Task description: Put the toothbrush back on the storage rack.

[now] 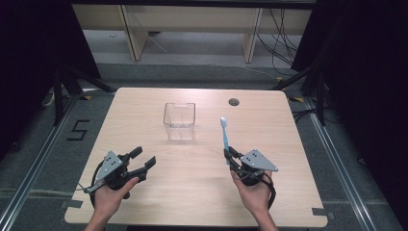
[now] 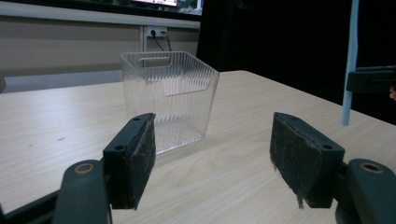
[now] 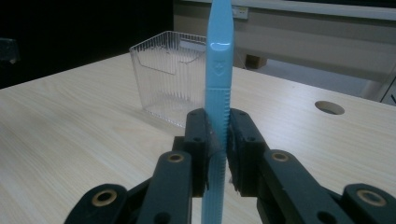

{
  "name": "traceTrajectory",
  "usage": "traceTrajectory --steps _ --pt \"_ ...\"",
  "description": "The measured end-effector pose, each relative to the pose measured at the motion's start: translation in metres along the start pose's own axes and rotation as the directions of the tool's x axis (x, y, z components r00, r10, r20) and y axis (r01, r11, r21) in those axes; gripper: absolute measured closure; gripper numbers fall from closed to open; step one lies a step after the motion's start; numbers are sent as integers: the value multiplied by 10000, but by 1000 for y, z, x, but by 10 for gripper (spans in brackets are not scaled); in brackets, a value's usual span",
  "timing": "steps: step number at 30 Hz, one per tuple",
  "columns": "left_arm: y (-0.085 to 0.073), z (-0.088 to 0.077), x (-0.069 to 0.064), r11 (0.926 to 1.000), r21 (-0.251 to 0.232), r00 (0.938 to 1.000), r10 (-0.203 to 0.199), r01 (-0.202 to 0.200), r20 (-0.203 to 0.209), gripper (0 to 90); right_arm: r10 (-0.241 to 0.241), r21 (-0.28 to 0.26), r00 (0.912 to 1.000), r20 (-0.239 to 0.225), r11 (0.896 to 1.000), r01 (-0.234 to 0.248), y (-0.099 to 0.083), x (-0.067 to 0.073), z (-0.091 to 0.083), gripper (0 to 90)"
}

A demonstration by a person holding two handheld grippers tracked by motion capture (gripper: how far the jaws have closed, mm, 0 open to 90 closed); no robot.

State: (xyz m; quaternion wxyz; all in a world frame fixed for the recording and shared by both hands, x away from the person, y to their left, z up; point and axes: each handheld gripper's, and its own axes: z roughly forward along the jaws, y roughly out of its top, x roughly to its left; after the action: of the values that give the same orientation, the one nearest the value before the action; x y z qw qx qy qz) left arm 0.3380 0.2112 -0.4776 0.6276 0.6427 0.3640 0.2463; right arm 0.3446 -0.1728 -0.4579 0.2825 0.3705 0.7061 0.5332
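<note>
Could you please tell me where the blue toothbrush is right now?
In the high view the toothbrush stands upright, clamped in the right gripper at the table's right side, a little right of the clear plastic box.

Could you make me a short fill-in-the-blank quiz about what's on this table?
1. The right tool is clamped on a light blue plastic ____.
2. The left tool has its jaws ____, with nothing between them.
3. The clear ribbed plastic bin stands on the pale ____ table.
4. The bin holds ____.

Missing words: toothbrush; open; wooden; nothing
</note>
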Motion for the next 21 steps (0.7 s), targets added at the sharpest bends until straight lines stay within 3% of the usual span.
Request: traceTrajectory --steps 2,7,8,9,11,12,13,14,21 --pt "5 3 -4 9996 223 9999 149 -148 -57 303 73 71 10000 63 9999 -74 0 3 1 793" --pt "12 13 -11 9998 83 9995 200 -203 257 300 11 40 10000 -19 10000 -11 -1 7 5 793" --pt "13 14 -13 9997 138 9994 188 -192 290 300 -263 9 9997 -29 9997 263 0 6 5 793" --pt "15 15 -14 9996 135 9992 223 -227 347 300 31 166 10000 -48 9999 -30 0 8 5 793" --pt "17 18 -17 9996 105 9988 252 -256 419 300 20 36 9999 -154 10000 -19 0 9 7 793" --pt "18 21 -19 9996 -183 9982 233 -223 553 301 18 194 9999 -122 9998 -16 1 10 7 793" --pt "19 21 -21 9996 -128 9982 262 -256 548 303 -141 17 9999 -92 9999 141 1 11 8 793" --pt "21 20 -22 9994 33 9981 340 -342 507 303 38 98 9999 -169 9999 -36 1 13 9 793" --pt "29 27 -27 9992 5 9958 396 -398 821 311 24 145 9992 -396 9999 -18 4 20 12 793"
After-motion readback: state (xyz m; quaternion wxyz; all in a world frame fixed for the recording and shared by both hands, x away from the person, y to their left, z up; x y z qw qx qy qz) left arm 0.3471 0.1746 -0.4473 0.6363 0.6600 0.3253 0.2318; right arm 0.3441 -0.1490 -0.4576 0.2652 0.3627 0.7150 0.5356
